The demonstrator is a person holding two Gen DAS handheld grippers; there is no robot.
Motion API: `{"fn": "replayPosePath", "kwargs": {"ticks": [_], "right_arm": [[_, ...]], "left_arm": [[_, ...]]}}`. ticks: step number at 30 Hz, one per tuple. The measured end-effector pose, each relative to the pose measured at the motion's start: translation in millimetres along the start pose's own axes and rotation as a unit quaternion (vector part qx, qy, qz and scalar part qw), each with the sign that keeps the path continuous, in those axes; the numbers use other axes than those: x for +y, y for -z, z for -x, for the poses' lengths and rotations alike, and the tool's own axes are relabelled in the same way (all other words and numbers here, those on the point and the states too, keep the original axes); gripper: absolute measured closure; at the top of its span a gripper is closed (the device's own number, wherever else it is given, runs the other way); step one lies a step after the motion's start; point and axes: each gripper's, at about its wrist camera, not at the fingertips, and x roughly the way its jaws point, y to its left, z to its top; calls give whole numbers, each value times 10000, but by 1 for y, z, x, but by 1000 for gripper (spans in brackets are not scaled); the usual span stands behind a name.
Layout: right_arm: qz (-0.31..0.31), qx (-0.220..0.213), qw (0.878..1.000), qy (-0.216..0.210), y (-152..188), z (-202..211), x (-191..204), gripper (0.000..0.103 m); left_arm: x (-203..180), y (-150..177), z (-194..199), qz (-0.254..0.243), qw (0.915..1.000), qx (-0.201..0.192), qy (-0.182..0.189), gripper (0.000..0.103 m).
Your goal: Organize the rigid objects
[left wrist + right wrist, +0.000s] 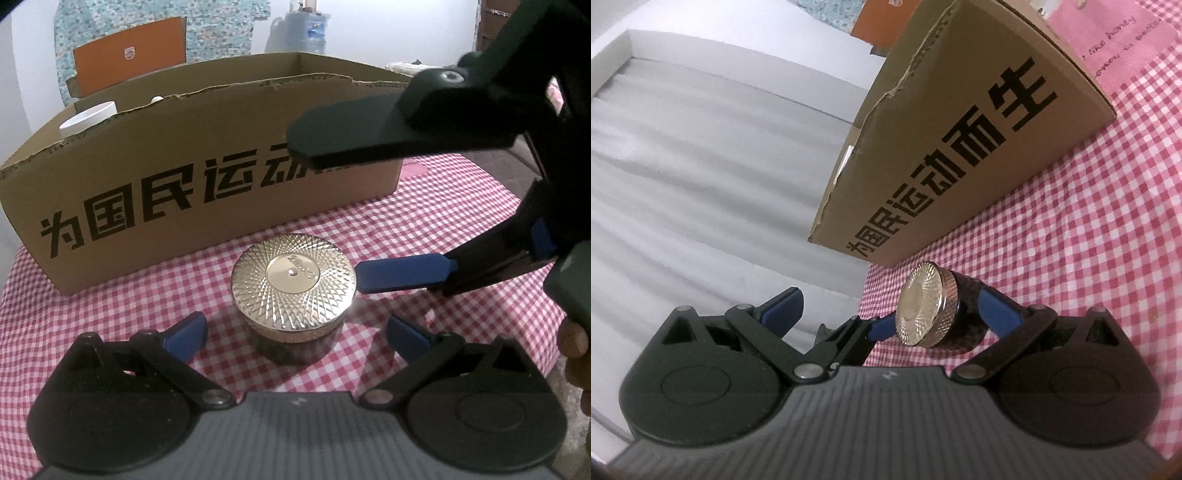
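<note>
Checked tablecloth [424, 221] beneath cardboard box [207, 147]

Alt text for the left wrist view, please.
A round jar with a patterned gold lid stands on a red checked tablecloth between the open left gripper's blue pads. The right gripper reaches in open from the right, before a printed cardboard box.
</note>
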Motion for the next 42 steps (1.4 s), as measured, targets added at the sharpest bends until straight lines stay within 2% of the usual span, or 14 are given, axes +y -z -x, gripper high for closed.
{"fn": "replayPosePath", "kwargs": {"ticks": [8,16,23,31,37,42], "right_arm": [[-174,197,9996,60,-7,-8,-1,1],[-68,409,9989,207,-6,-15,5,2],[-173,409,9989,174,-8,-13,2,1],[62,568,9970,529,-6,-23,11,1],[227,705,9933,884,-4,-32,18,2],[40,667,9934,930,-6,-34,17,2]], "left_arm": [[-5,3,5,72,9999,28,-66,0],[-15,6,12,137,9998,69,-141,0],[-17,3,11,110,9998,132,-123,0],[-14,-1,13,23,9996,288,-10,0],[-10,-4,15,274,9993,228,116,0],[-13,-2,17,162,9995,213,160,0]]}}
